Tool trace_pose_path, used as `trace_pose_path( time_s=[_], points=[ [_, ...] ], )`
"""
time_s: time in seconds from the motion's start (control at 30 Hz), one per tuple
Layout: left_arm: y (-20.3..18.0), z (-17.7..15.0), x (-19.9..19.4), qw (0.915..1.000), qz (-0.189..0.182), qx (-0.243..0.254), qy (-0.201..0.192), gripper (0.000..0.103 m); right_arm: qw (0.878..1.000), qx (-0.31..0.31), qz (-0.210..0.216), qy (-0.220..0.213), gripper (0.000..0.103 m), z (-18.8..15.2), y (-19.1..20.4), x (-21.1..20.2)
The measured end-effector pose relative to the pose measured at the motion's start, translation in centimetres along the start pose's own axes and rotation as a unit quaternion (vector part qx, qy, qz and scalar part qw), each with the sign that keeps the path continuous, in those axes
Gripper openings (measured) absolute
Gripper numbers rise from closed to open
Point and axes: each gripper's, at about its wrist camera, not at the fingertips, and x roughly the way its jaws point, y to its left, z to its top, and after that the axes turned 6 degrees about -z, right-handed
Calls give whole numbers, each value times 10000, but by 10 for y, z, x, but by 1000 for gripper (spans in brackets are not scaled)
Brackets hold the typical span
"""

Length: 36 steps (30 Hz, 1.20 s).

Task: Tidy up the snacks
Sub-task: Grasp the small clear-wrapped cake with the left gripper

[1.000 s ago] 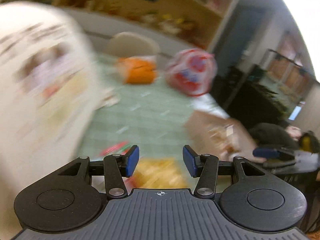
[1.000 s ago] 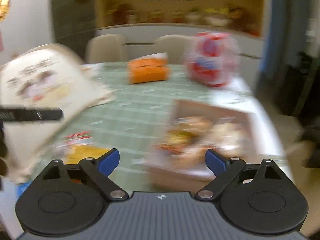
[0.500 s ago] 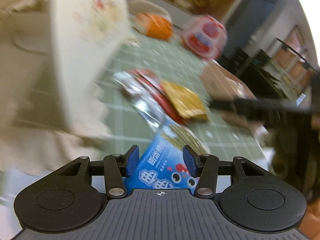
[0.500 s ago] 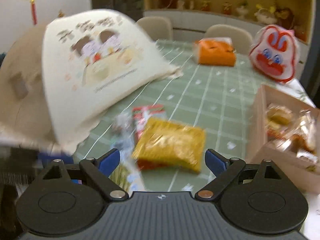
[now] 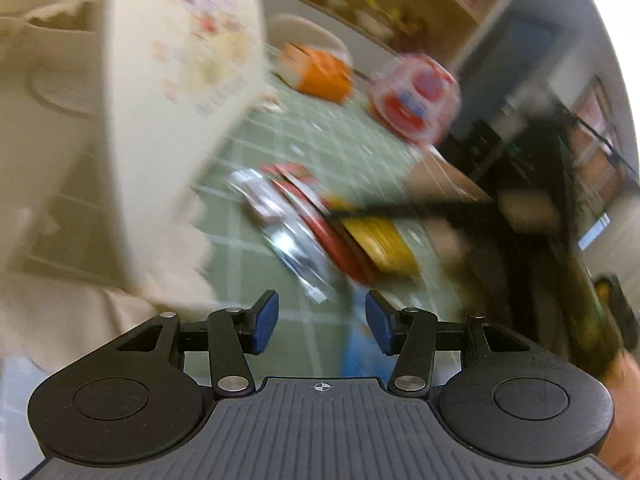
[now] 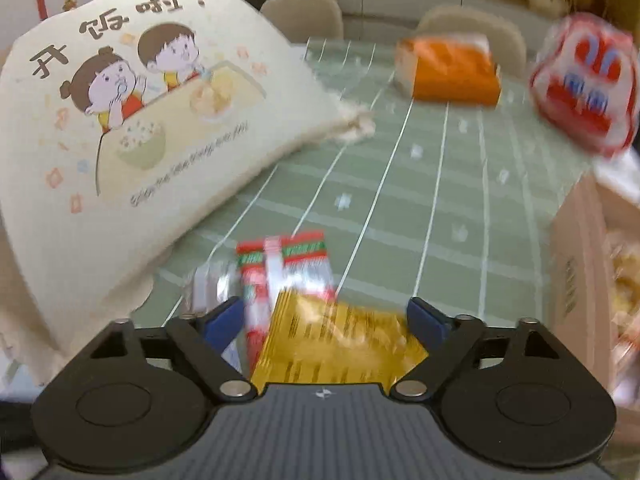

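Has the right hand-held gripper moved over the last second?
Yes. The right hand-held gripper has swung left from the cardboard box and come in over the yellow snack packet, which lies between its closing jaws.

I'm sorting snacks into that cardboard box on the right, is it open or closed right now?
Open. In the right wrist view the cardboard box has no lid or flaps over it, and wrapped snacks show inside. How full it is cannot be told.
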Motion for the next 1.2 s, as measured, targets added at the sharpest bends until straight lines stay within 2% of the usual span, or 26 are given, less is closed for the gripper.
trace_pose_path(
  time_s=[0.07, 0.23, 0.37, 0.5, 0.6, 0.67, 0.73, 0.8, 0.9, 1.0, 1.1, 1.2],
  points=[
    [7, 11, 4, 9998, 122, -56, -146, 54, 9998, -179, -100, -74, 77, -16, -1, -12],
    [7, 40, 26, 9984, 412, 48, -382, 54, 9991, -225, -346, -92, 76, -62, -21, -45],
    [8, 55, 50, 9964, 811, 97, -207, 53, 9958, -137, -874, -214, 76, -90, -44, -65],
    [0, 55, 73, 9956, 889, 301, 7, 53, 9921, 257, -1206, -237, 76, -105, -70, -75],
    [-15, 48, 80, 9938, 831, 726, 163, 53, 9916, 462, -1128, -431, 76, -109, -70, -92],
    [-24, 41, 81, 9912, 736, 1047, 326, 53, 9921, 373, -993, -667, 81, -110, -57, -105],
    [-32, 30, 76, 9863, 718, 1395, 503, 46, 9930, 199, -796, -845, 86, -112, -39, -115],
    [-35, 21, 65, 9824, 687, 1615, 644, 45, 9950, 23, -503, -862, 86, -117, -19, -120],
    [-34, 8, 46, 9785, 708, 1785, 754, 45, 9962, -312, -59, -811, 86, -127, 9, -120],
    [-32, -4, 25, 9788, 680, 1763, 790, 45, 9953, -612, 162, -736, 86, -138, 33, -115],
    [-32, -11, 15, 9807, 625, 1675, 789, 45, 9936, -869, 95, -715, 86, -148, 48, -108],
    [-37, -16, 13, 9802, 632, 1715, 759, 45, 9938, -822, 22, -751, 86, -152, 45, -109]
  ],
)
